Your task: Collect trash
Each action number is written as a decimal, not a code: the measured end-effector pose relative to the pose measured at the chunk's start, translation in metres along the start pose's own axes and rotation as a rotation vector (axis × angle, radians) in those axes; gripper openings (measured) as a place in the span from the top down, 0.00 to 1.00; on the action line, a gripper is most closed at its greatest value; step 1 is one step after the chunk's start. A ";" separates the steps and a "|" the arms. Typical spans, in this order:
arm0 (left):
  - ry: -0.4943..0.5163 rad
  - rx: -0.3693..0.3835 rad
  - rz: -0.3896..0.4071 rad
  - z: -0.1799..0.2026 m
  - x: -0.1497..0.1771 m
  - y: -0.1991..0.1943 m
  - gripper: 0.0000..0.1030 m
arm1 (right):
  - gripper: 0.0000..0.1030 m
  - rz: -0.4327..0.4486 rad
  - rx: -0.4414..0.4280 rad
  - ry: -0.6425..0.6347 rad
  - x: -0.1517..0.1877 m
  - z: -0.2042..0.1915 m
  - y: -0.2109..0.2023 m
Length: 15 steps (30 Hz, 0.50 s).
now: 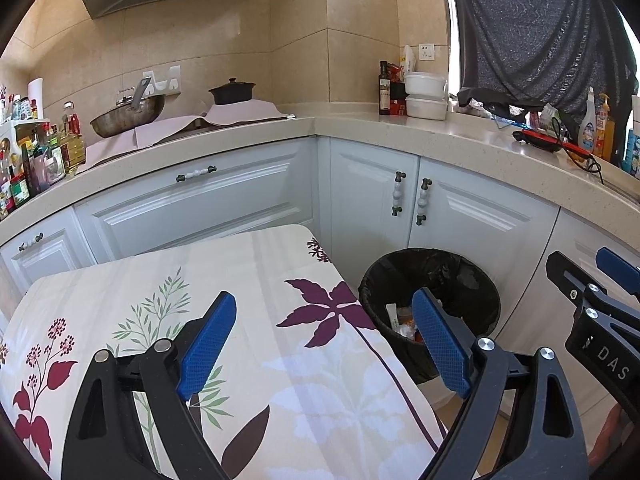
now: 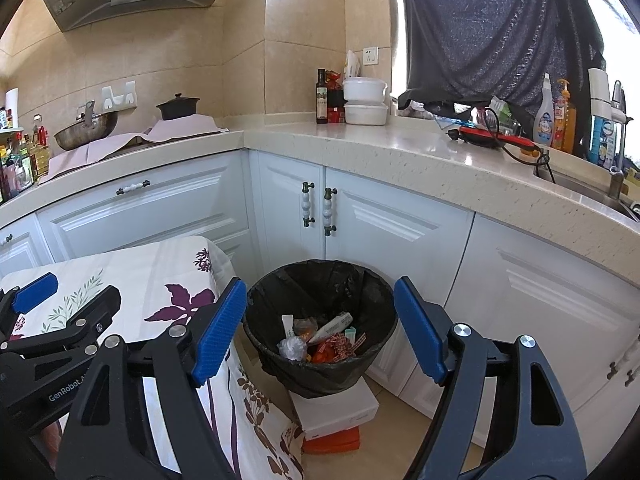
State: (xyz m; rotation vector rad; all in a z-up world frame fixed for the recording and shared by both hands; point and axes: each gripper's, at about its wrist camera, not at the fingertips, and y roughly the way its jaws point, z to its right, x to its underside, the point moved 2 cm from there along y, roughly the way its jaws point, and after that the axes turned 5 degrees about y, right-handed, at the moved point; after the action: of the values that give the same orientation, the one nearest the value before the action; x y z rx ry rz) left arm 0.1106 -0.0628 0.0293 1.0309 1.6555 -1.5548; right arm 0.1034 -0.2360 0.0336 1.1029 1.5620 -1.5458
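A black-lined trash bin [image 2: 320, 292] stands by the corner cabinets, holding several pieces of trash [image 2: 320, 340]: wrappers, a crumpled white bag, red scraps. My right gripper [image 2: 320, 328] hovers in front of and above the bin, open, nothing between its blue pads. My left gripper [image 1: 324, 344] is open and empty over the right edge of the floral-cloth table [image 1: 200, 280], with the bin [image 1: 430, 280] just right of it. The right gripper [image 1: 600, 280] shows at the edge of the left wrist view; the left gripper [image 2: 40, 300] shows at the left of the right wrist view.
The bin rests on a white box [image 2: 336, 408] over an orange box [image 2: 332, 440]. White cabinets [image 2: 380, 232] run behind under a beige counter [image 2: 400, 148] with bottles, containers, a red tool [image 2: 492, 138] and a sink [image 2: 592, 192]. A wok [image 1: 128, 116] and pot [image 1: 232, 92] sit on the stove.
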 end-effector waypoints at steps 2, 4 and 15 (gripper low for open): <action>0.000 -0.002 0.001 0.000 0.000 0.000 0.16 | 0.28 0.001 0.000 0.000 0.000 0.000 0.000; -0.002 -0.001 0.003 0.000 -0.001 -0.001 0.16 | 0.28 0.002 0.000 -0.002 0.000 0.000 -0.001; -0.004 -0.001 0.005 0.000 -0.002 -0.002 0.16 | 0.28 0.007 0.002 -0.004 -0.002 0.000 -0.004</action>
State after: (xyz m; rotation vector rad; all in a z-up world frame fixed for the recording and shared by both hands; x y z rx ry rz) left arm 0.1101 -0.0627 0.0319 1.0297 1.6494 -1.5522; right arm 0.1006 -0.2357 0.0376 1.1046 1.5526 -1.5438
